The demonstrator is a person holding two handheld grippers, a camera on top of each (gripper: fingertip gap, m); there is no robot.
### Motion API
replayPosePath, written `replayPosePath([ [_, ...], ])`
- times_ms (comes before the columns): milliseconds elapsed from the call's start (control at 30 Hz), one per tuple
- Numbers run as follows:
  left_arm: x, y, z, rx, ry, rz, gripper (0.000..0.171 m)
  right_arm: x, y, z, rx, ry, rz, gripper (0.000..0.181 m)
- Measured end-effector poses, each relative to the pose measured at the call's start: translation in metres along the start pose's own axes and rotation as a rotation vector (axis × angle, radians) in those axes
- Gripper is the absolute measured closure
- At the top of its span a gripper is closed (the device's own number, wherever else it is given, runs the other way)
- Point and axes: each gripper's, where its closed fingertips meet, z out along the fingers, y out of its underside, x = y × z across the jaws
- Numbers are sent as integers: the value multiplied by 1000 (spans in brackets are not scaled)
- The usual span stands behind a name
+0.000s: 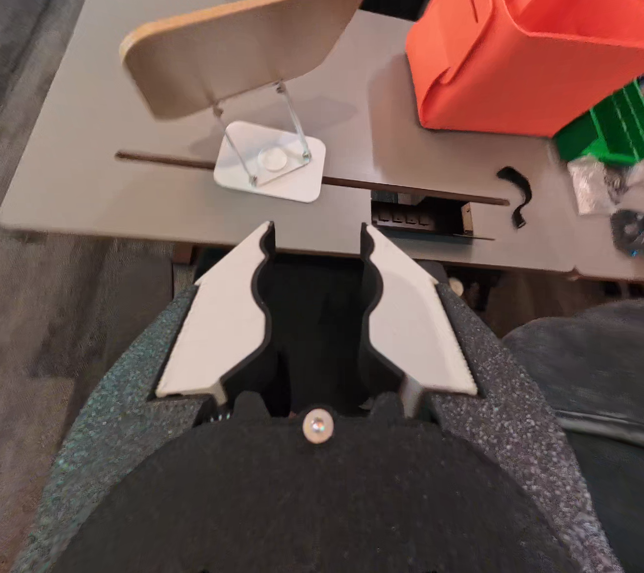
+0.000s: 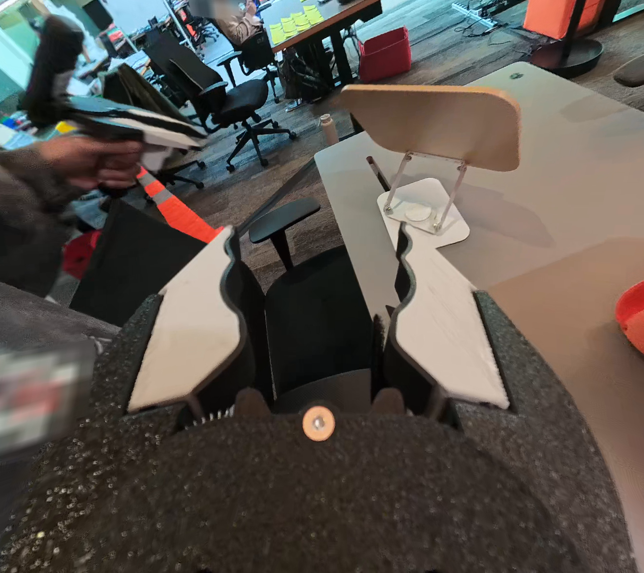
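Nearest the lens in the left wrist view is the left gripper, jaws spread apart with nothing between them, hanging just short of the near edge of the grey surface rather than over it. Straight ahead and a bit left of those jaws sits the little stand: a tan wooden board, rounded corners, tilted back on two thin clear struts that run down to a white base plate. The board's long axis runs left to right across the view, climbing toward the right, so the jaws' gap faces its broad side. The base plate straddles a dark slot cut along the surface. An orange felt bin stands off to the right, well apart from the stand, with a green crate and some blurry clutter beside it.

From the right wrist view, the right gripper is also spread wide and empty, held out over a black office chair off the end of the surface. From here the stand lies ahead and to the right. Its right finger overlaps the surface edge in the picture, though I can't tell if it touches. The left gripper shows far left, blurred, in a hand.

Neither one is touching the stand. Which is nearer, I honestly can't call.
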Motion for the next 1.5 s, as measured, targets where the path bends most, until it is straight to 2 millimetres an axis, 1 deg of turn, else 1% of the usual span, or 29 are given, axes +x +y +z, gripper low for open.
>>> replayPosePath([
  [67,9,28,-50,38,-90,-87,121,-10,10,7,-20,-22,-32,92],
  [133,16,51,-95,90,-184,-138,121,-9,22,19,-51,3,-70,91],
  [167,20,61,-113,121,-225,-155,120,-7,26,27,-51,19,-89,92],
  [200,23,69,-128,151,-258,-165,120,-5,31,37,-63,36,-112,92],
  [233,25,74,-138,180,-279,-166,120,-2,39,49,-90,56,-135,91],
  [267,27,78,-141,192,-289,-163,119,2,45,62,-112,77,-148,91],
  [300,29,82,-139,174,-281,-157,114,4,48,75,-120,92,-154,91],
  [333,30,85,-130,137,-258,-147,108,3,51,87,-124,94,-153,91],
  [367,29,83,-119,115,-230,-131,102,4,53,100,-130,99,-154,91],
  [400,27,77,-106,120,-201,-111,99,7,56,112,-137,115,-151,91],
  [467,19,61,-75,137,-135,-71,99,15,66,135,-176,150,-125,87],
  [567,4,53,-22,60,-18,31,91,28,81,166,-223,192,-81,84],
  [633,-7,54,5,30,39,155,89,39,90,184,-253,254,-108,84],
  [667,-11,54,16,30,74,165,93,43,95,193,-272,290,-122,84],
  [700,-16,59,27,8,112,155,95,45,102,202,-301,328,-136,84],
  [733,-24,66,37,-21,133,147,91,46,110,210,-337,383,-137,84],
  [767,-32,71,45,-40,153,140,89,45,115,218,-349,434,-124,83],
  [800,-39,75,50,-53,175,133,89,38,116,227,-340,458,-100,83],
  [867,-56,81,54,-75,209,133,86,24,115,241,-322,510,-48,83],
  [933,-76,80,51,-63,219,115,85,9,110,252,-291,563,0,84],
  [1000,-94,72,44,-50,234,107,86,-4,105,260,-275,615,36,84],
  [1100,-116,59,33,-68,269,189,89,-21,93,269,-244,672,69,84],
  [1200,-139,51,26,-98,295,258,88,-28,83,273,-227,741,73,82],
  [1267,-158,51,27,-127,303,276,87,-33,80,278,-208,765,107,83],
  [1333,-174,48,29,-128,330,263,88,-37,82,285,-205,786,121,83],
  [1433,-199,42,35,-117,371,282,90,-37,86,300,-205,823,127,83],
  [1500,-219,41,45,-140,391,313,91,-33,88,312,-188,847,157,83],
])
